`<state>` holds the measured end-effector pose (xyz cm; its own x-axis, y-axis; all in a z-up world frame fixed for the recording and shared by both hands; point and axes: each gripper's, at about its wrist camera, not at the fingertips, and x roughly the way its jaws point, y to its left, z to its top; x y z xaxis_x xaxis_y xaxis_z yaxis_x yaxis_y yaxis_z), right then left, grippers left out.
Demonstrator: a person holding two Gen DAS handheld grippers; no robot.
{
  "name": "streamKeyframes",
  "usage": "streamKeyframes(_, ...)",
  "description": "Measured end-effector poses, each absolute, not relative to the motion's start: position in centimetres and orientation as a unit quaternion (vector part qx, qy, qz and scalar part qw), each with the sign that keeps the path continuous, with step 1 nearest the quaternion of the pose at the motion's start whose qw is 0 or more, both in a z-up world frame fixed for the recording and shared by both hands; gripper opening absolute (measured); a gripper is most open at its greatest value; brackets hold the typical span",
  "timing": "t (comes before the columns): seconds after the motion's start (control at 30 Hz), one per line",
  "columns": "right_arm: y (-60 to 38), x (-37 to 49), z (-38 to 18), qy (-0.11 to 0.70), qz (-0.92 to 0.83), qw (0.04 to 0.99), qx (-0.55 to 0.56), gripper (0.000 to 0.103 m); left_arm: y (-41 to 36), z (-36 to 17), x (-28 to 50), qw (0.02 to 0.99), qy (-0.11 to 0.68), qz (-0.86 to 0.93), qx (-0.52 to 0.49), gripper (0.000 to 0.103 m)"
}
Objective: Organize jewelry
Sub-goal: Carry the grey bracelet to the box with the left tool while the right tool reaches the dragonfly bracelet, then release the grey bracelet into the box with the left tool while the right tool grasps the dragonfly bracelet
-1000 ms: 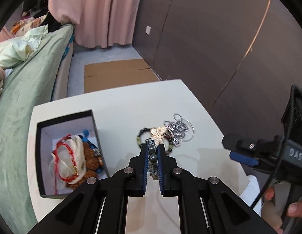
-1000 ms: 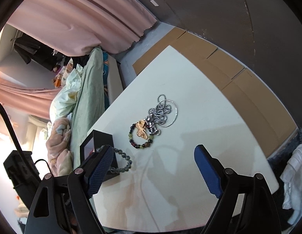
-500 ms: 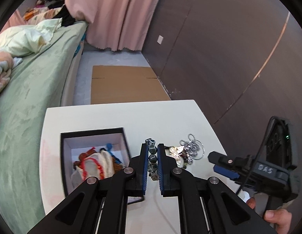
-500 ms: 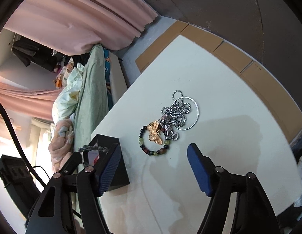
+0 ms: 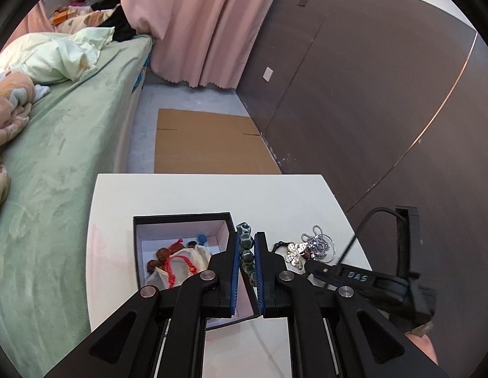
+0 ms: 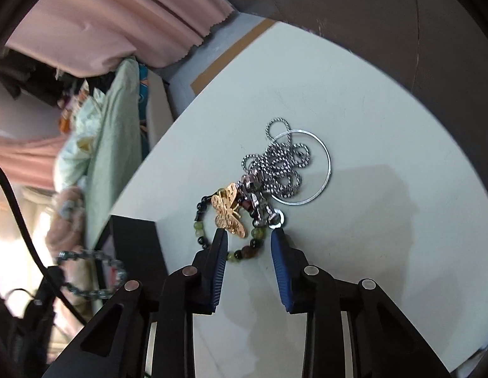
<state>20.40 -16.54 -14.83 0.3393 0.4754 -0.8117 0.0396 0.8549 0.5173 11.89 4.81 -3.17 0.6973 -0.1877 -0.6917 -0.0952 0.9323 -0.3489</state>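
My left gripper [image 5: 245, 236] is shut on a grey-green bead bracelet [image 5: 245, 245] and holds it above the right edge of the open black jewelry box [image 5: 180, 217]. The bracelet also shows in the right wrist view [image 6: 92, 274], hanging beside the box [image 6: 133, 242]. My right gripper [image 6: 248, 236] is open, low over the table, straddling a green and dark bead bracelet [image 6: 244, 253] with a gold butterfly piece [image 6: 228, 211] on it. A silver chain [image 6: 275, 167] and a thin silver ring [image 6: 319, 186] lie just beyond. The box holds red cord and brown beads [image 5: 177, 261].
The jewelry lies on a white table [image 5: 187, 195]. A green bed [image 5: 61, 145] runs along its left side. A flat cardboard sheet [image 5: 206, 141] lies on the floor beyond. A dark wall [image 5: 370, 94] stands to the right.
My left gripper has carried the grey-green bracelet left, over the box edge. My right gripper has dropped toward the bead bracelet and butterfly piece and narrowed its opening.
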Motion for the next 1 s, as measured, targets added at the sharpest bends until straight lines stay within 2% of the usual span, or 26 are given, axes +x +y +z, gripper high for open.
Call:
streamKeyframes(0.33,-11.9,19.8,-13.3,0.531,0.079,0.842,0.050,0.031,6.2,-2.6,11.0,0.905,0.376,-0.016,-0.196,0.009)
streamKeyframes(0.4,-11.5,19.6,-13.2,0.527,0.068,0.847,0.020,0.020,6.5,-2.5,10.8,0.906,0.375,-0.014,-0.197,0.009)
streamKeyframes(0.47,-11.7,19.5,-13.0,0.524,0.064,0.849,0.007,0.014,6.7,-2.4,10.7,0.906,0.374,-0.011,-0.198,0.009)
streamKeyframes(0.5,-12.2,19.5,-12.9,0.525,0.069,0.848,0.016,0.010,6.8,-2.3,10.7,0.906,0.374,-0.010,-0.199,0.009)
streamKeyframes(0.7,-16.4,19.7,-12.5,0.539,0.142,0.813,0.169,0.009,7.1,-2.3,10.7,0.906,0.373,-0.003,-0.199,0.009)
streamKeyframes(1.0,-17.7,18.0,-8.7,0.475,0.231,0.812,0.247,0.009,7.6,-2.5,10.8,0.906,0.369,0.000,-0.207,0.009)
